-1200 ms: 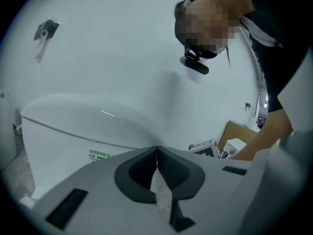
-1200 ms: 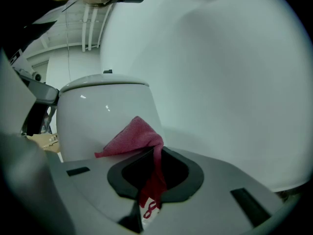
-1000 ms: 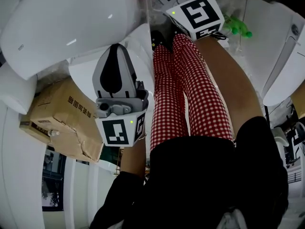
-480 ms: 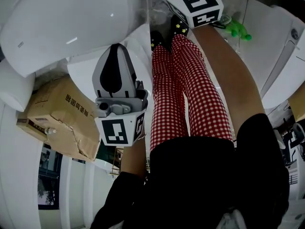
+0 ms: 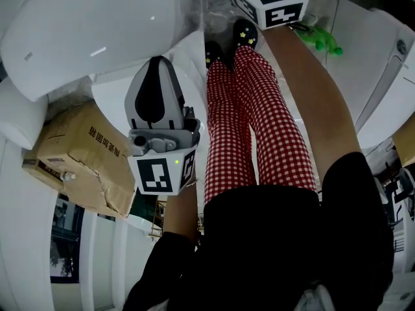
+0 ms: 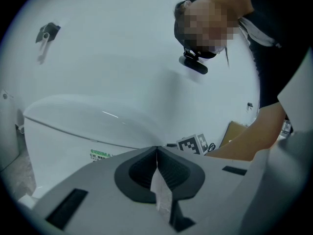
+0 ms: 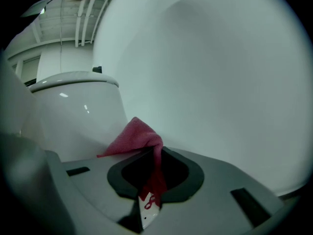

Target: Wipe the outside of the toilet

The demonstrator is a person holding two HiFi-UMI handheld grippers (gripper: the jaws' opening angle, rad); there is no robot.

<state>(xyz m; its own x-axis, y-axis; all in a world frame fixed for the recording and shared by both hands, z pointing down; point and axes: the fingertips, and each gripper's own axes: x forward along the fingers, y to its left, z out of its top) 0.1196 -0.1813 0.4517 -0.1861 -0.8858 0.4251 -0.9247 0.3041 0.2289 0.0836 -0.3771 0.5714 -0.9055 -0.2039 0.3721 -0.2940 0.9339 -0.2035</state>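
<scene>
Fingers, right: closed on a pink-red cloth [image 7: 133, 139], which bunches out of the right gripper [image 7: 157, 151] toward 11 o'clock.
Fingers, left: pressed together on the left gripper [image 6: 156, 149]; only a thin pale strip shows low in the seam.
Toilet: its white outer wall [image 7: 210, 77] fills the right gripper view from 12 to 4 o'clock, just beyond the cloth; whether cloth and wall touch cannot be told.
Toilet, head view: the white body [image 5: 84, 24] lies at 10 o'clock of the left gripper [image 5: 155, 67], whose fingers point at it.
Right gripper, head view: only its marker cube [image 5: 267, 0] shows, at 1 o'clock of the frame.
Second toilet: a lidded bowl [image 7: 73, 106] stands at 9 o'clock in the right gripper view.
Cardboard box: [image 5: 78, 154] at 8 o'clock of the left gripper.
Green bottle: [image 5: 321, 39] at 4 o'clock of the cube.
Legs: red-check trousers [image 5: 253, 128] run between the two grippers.
</scene>
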